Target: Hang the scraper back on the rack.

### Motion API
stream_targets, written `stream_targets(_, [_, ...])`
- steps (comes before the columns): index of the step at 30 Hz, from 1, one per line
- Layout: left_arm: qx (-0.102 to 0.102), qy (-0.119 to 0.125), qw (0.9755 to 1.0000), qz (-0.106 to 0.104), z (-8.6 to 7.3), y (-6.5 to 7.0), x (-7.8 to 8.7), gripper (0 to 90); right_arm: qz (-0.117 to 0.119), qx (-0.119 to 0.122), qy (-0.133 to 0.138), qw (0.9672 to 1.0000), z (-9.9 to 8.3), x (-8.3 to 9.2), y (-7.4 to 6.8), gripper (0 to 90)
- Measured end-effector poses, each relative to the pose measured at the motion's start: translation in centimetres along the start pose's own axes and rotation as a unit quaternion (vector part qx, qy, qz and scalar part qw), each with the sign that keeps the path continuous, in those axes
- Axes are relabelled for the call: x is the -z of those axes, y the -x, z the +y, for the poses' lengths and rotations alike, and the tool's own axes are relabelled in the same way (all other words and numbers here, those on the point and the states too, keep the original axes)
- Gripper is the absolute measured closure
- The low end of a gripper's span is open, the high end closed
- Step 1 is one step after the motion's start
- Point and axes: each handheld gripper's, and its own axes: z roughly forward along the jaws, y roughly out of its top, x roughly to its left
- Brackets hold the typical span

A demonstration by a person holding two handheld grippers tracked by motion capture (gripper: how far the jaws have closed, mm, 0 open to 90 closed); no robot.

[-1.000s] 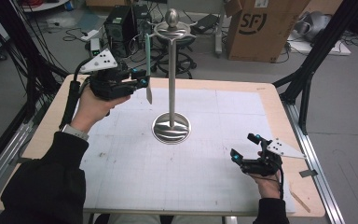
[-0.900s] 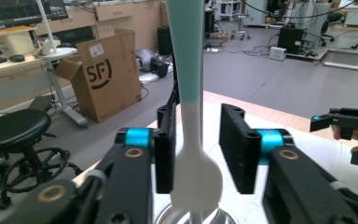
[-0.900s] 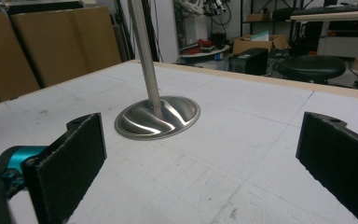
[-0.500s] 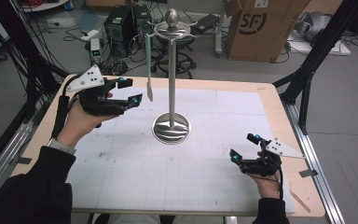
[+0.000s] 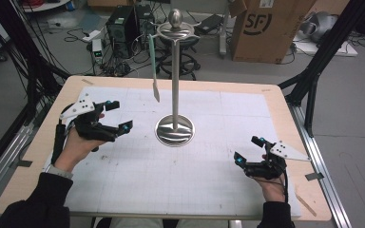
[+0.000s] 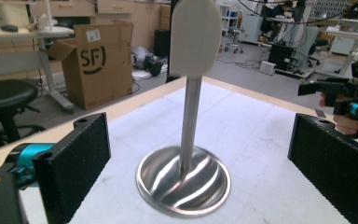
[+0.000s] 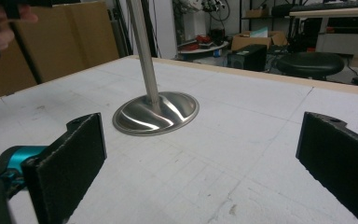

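Note:
A steel stand (image 5: 174,129) with a round base and a tall pole rises from the middle of the white mat. A pale spatula (image 5: 154,71) hangs from its top hook, left of the pole. My left gripper (image 5: 122,115) hovers left of the base, below the spatula and apart from it. Its jaws have just been opening and stand open with nothing between them. In the left gripper view the spatula blade (image 6: 196,37) hangs ahead of the pole and base (image 6: 182,179). My right gripper (image 5: 246,149) rests open at the front right, facing the base (image 7: 156,112).
The gridded mat (image 5: 218,180) covers most of the wooden table (image 5: 38,156). Behind the table stand a cardboard box (image 5: 266,28), a computer tower (image 5: 121,23) and a stool (image 5: 185,57). Black frame struts (image 5: 313,85) rise at the right edge.
My left gripper opened off the spatula handle and dropped down and to the left, away from the stand. The spatula stays hanging on the hook. The right gripper has not moved.

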Motion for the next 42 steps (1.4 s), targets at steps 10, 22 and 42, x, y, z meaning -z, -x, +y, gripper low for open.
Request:
stream_targets(10, [-0.001,-0.017,0.9994,0.029,-4.1,-0.6,1.4,1.7,0.003,-0.003,0.003,1.0,0.0,-0.2,0.1,0.2])
stream_targets(22, [0.002,-0.006,0.9977,0.067,-7.2,-0.7,3.6,1.7,0.007,-0.007,-0.001,0.9999,-0.1,-0.4,0.1,0.2])
stream_targets(42, [0.004,-0.008,0.995,0.1,-9.4,-1.2,6.7,1.7,0.01,-0.012,-0.007,0.9998,-0.4,-0.6,0.3,0.2])
